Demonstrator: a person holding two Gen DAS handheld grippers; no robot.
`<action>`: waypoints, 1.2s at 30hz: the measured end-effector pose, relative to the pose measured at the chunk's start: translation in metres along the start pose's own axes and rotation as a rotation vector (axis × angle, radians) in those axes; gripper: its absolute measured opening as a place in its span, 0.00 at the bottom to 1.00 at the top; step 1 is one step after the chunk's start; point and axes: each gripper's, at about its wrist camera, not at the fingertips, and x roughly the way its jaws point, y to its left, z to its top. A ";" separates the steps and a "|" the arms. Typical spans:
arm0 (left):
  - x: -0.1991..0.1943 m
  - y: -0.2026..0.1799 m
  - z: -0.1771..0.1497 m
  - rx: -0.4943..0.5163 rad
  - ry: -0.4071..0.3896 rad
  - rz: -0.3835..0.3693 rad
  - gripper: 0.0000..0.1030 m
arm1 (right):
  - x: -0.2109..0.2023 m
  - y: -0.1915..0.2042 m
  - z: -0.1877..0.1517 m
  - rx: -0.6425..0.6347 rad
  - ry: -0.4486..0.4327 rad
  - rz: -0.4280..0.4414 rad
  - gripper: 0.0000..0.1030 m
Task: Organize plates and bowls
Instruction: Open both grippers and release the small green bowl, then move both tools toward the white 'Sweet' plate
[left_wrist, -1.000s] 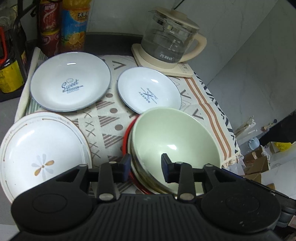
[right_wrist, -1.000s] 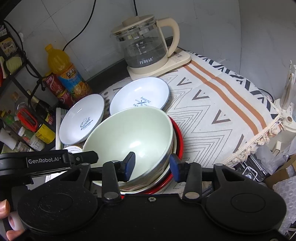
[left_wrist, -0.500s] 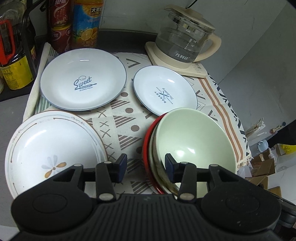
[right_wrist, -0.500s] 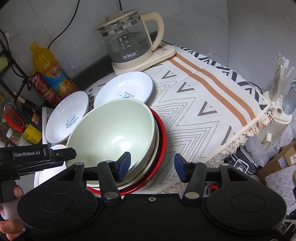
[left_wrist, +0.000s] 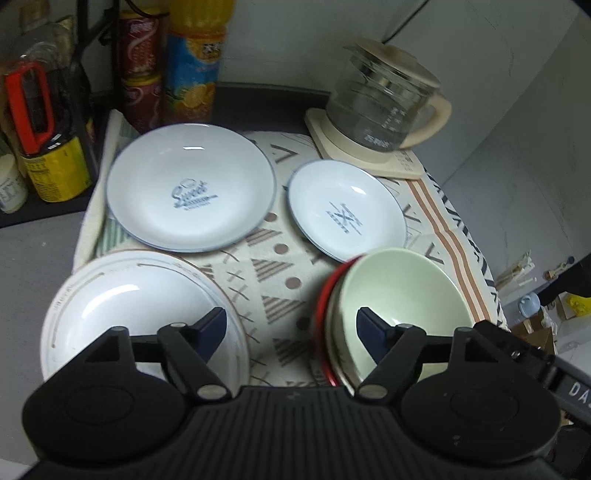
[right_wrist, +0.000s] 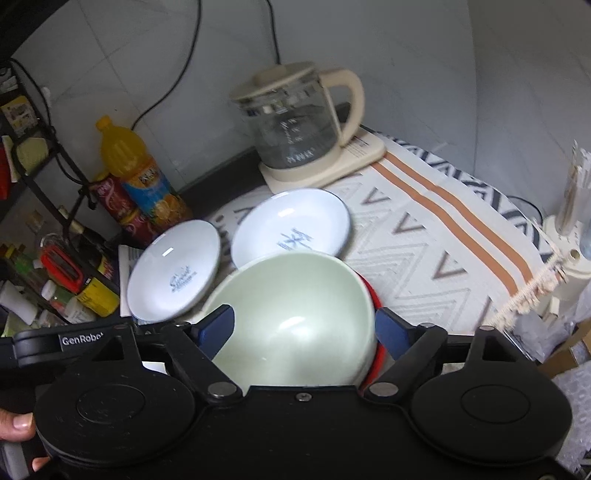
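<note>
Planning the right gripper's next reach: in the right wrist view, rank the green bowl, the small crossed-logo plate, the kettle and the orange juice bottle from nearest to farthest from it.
1. Green bowl: just ahead of the right gripper, between its open jaws.
2. Small crossed-logo plate: directly behind the bowl.
3. Orange juice bottle: back left, by the wall.
4. Kettle: back centre, on its base. It and the bottle are too close to call.

Bowl stack (left_wrist: 402, 295) right of flower plate (left_wrist: 140, 306); two plates (left_wrist: 192, 188) (left_wrist: 347, 210) behind; kettle (left_wrist: 384, 107) rearmost.

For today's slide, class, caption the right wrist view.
Open right gripper straddles pale green bowl stacked on red-rimmed dish, beside two white plates.
</note>
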 end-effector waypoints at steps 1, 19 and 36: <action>-0.001 0.004 0.002 -0.007 -0.006 0.003 0.74 | 0.001 0.004 0.002 -0.007 -0.001 0.006 0.82; -0.005 0.092 0.040 -0.143 -0.078 0.085 0.74 | 0.063 0.093 0.029 -0.122 0.069 0.132 0.82; 0.047 0.147 0.072 -0.233 -0.061 0.092 0.70 | 0.162 0.144 0.041 -0.089 0.206 0.096 0.73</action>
